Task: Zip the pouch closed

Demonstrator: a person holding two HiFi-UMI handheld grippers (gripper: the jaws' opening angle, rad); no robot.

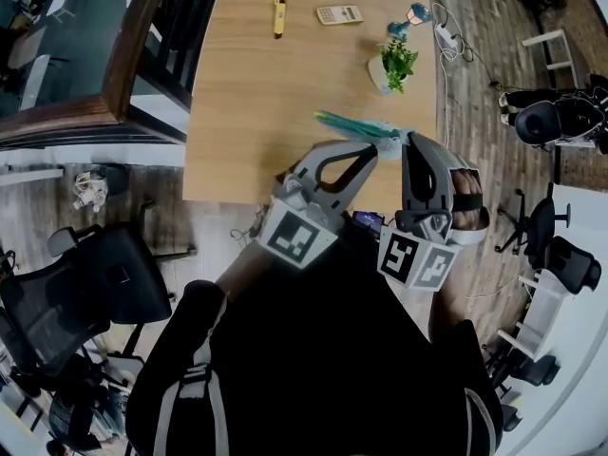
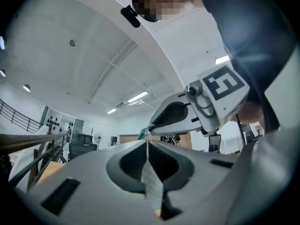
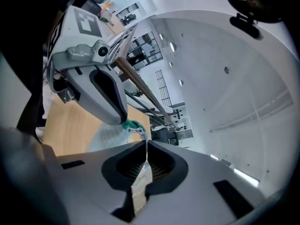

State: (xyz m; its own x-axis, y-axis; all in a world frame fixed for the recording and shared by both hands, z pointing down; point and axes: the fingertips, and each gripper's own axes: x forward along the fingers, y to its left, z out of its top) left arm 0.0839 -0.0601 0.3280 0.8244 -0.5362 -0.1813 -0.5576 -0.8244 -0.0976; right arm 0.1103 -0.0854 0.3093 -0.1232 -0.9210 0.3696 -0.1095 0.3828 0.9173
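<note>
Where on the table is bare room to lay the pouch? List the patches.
Bare: the near left half of the table, below the marker and calculator, left of the plant and the held pouch. Crowded: the far right corner, with plant, blue object and cable.

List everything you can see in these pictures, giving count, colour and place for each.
pouch: one, clear with teal zip, held above table's near right part
table: one, light wood, ahead
calculator: one, pale, table's far end
pen-shaped item: one, yellow, left of calculator
potted plant: one, green, table's right edge
office chairs: several, black, floor either side
left gripper: one, grey, shut on pouch
right gripper: one, grey, shut on pouch
</note>
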